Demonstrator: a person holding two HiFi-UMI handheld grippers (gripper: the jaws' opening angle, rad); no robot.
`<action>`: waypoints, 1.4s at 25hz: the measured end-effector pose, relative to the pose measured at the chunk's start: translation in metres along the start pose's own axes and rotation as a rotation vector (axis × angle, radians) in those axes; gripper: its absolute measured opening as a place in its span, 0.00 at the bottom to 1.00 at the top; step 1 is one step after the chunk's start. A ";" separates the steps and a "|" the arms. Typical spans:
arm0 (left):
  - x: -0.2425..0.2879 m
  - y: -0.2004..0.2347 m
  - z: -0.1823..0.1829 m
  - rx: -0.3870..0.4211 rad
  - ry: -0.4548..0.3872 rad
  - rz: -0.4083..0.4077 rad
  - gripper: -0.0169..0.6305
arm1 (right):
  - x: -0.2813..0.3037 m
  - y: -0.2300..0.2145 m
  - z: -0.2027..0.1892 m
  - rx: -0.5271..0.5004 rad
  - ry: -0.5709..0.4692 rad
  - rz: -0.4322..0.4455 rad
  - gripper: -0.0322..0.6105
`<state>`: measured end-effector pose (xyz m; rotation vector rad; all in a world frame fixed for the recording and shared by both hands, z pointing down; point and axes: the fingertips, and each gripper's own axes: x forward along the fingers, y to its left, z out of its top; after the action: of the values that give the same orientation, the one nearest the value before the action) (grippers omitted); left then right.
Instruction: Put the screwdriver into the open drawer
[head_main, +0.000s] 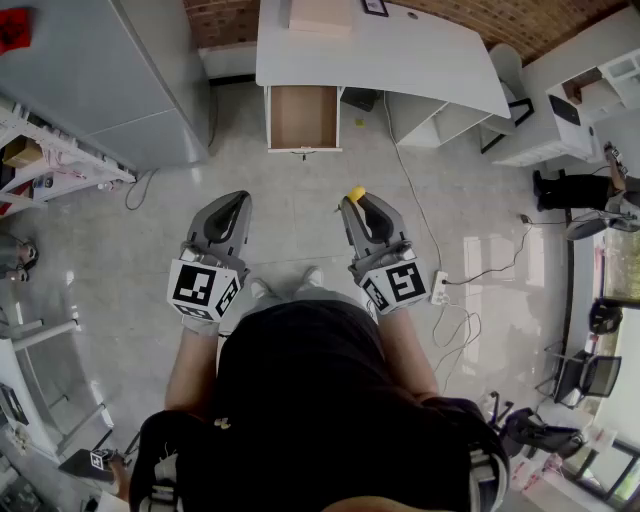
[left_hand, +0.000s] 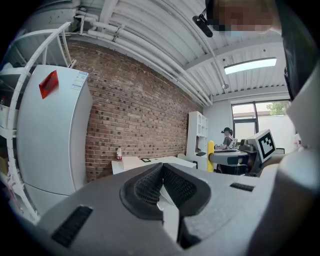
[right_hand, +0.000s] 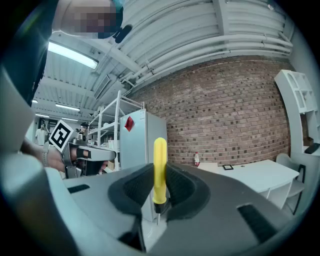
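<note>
my right gripper (head_main: 358, 206) clamped on screwdriver (right_hand: 160, 167) at lower handle, upright, tip down, well short of open drawer (head_main: 303, 117). left gripper (head_main: 229, 206) jaws together, empty. screwdriver likely light, stiff, slick plastic; grip mid-handle.

Red brick wall (right_hand: 235, 120), pale tiled floor (head_main: 300, 190), white desk (head_main: 420, 55), white fridge (left_hand: 55, 135), strip-lit ribbed ceiling (left_hand: 150, 30).

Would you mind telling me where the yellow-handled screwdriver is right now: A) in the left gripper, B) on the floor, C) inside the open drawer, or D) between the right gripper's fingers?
D: the right gripper view shows the screwdriver upright, clamped between the fingers of the right gripper.
</note>
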<state>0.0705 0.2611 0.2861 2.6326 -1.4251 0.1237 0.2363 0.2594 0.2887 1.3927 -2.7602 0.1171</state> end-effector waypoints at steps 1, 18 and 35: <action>0.001 -0.001 -0.002 0.003 0.004 0.002 0.03 | -0.001 -0.001 -0.001 0.001 0.000 -0.001 0.17; 0.061 -0.050 -0.003 0.018 0.021 0.030 0.03 | -0.026 -0.075 -0.003 0.018 -0.027 0.022 0.17; 0.114 0.010 -0.020 -0.033 0.071 0.081 0.03 | 0.052 -0.122 -0.020 0.049 0.031 0.055 0.17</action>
<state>0.1242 0.1647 0.3224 2.5187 -1.4973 0.1985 0.3034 0.1472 0.3187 1.3149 -2.7895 0.2078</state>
